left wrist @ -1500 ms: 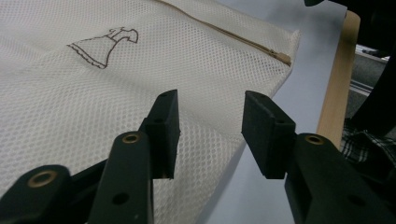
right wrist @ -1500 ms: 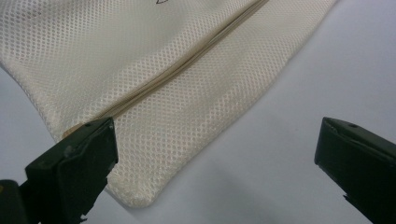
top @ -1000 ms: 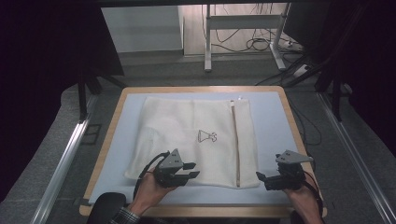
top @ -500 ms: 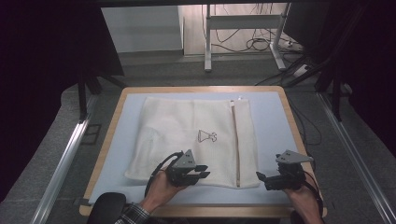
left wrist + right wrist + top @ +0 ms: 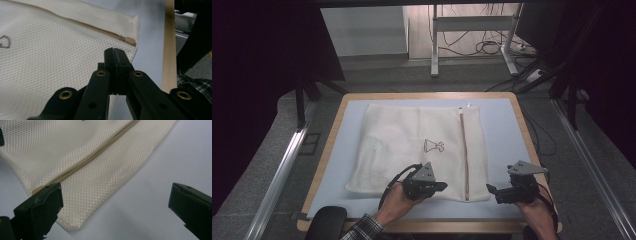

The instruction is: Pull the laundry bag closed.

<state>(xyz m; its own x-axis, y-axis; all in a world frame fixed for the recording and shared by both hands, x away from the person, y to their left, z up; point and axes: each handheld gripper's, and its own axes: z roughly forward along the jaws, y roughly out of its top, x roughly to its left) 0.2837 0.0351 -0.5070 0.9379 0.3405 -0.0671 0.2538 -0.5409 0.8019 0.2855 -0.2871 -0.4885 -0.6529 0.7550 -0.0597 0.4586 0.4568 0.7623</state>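
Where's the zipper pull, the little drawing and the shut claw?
zipper pull [image 5: 129,40], left gripper view, its tan tab.
little drawing [image 5: 433,146], high view, its middle.
left claw [image 5: 115,53], left gripper view, the closed tips.

The small dark emblem [image 5: 433,147] printed on the cream mesh laundry bag [image 5: 402,145] was too small to read from the high view. In the left gripper view it [image 5: 4,41] was cut off at nine o'clock. In the right gripper view the beige zipper pull [image 5: 37,189] lay half hidden behind a black jaw at eight o'clock.

Cream mesh laundry bag [image 5: 412,150], flat, zip shut
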